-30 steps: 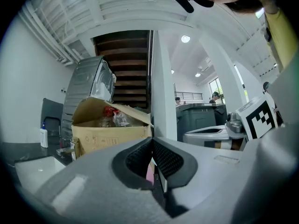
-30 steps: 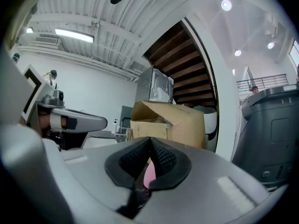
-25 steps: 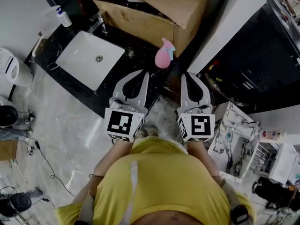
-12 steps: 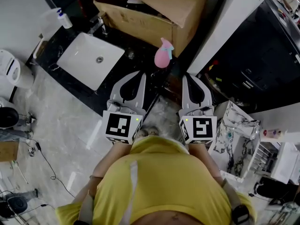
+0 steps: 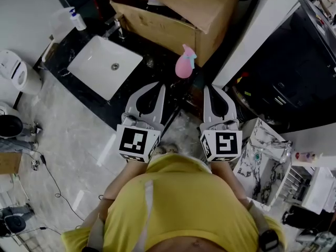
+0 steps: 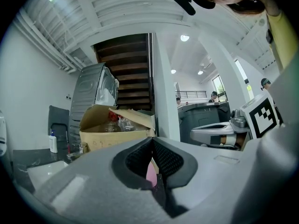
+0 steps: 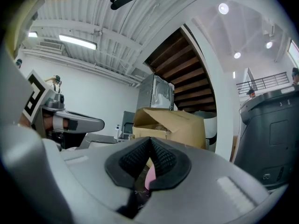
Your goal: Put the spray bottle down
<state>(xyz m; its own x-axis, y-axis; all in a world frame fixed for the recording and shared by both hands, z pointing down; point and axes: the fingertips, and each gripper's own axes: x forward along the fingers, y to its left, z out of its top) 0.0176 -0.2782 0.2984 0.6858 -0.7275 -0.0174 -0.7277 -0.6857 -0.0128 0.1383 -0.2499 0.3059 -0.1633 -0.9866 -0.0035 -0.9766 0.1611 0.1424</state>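
A pink spray bottle [image 5: 185, 63] with a pale blue-green trigger head stands upright on the dark counter [image 5: 152, 77], in front of a cardboard box. Neither gripper touches it. My left gripper [image 5: 159, 85] lies short of it to the left, jaws shut and empty. My right gripper [image 5: 209, 87] sits short of it to the right, also shut and empty. Seen along the left gripper [image 6: 152, 140], a pink strip of the bottle [image 6: 151, 174] shows behind the closed tips. The right gripper view has the same bottle [image 7: 150, 177] behind its gripper [image 7: 150, 140].
An open cardboard box [image 5: 173, 9] stands behind the bottle. A white sink [image 5: 105, 66] with a tap and a soap dispenser [image 5: 79, 20] are at the left. A white pillar [image 5: 252, 30] and a dark appliance [image 5: 294, 72] close in on the right.
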